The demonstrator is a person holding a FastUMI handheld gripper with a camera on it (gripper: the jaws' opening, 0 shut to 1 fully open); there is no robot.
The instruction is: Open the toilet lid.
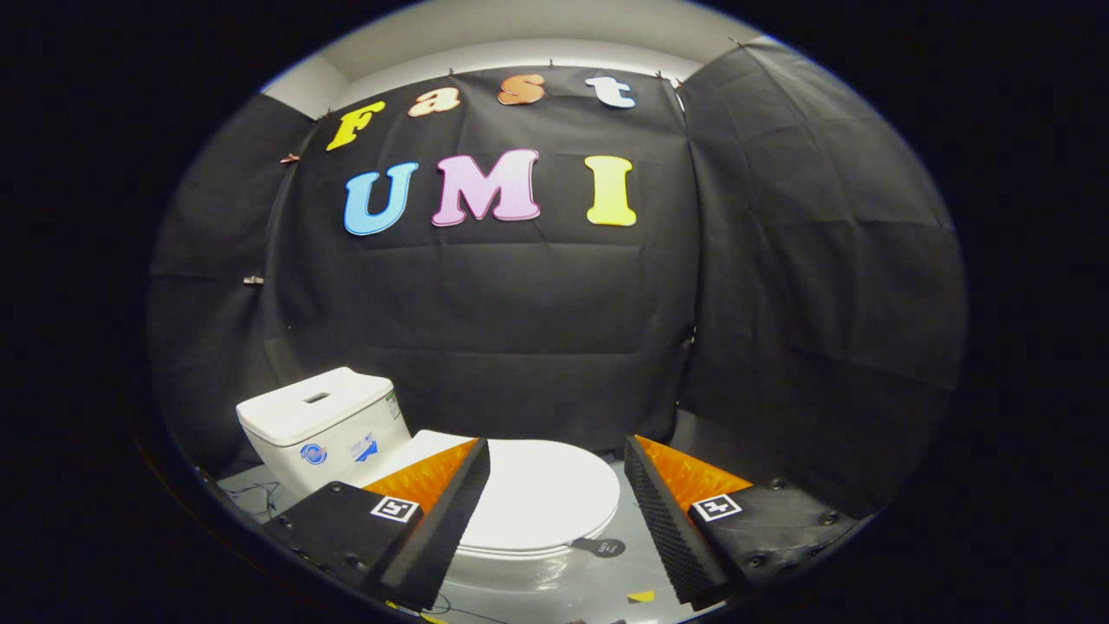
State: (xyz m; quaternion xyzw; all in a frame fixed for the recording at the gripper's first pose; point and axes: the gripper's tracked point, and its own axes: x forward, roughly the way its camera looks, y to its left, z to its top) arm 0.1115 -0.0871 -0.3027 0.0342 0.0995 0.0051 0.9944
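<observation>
Gripper view has the white lid (541, 494) lying flat and closed on the toilet bowl (511, 568), just ahead of and between the two fingers (437, 524). Gripper (559, 520) stands wide apart, holding nothing and touching nothing. Behind the lid sits the white tank (325, 425), on a grey floor (598, 589) against black cloth.

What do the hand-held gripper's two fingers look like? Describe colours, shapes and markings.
The hand-held gripper has two wedge-shaped fingers with black ridged inner pads and orange upper faces. Each sits on a black block fixed with small screws and bearing a square black-and-white marker.
</observation>
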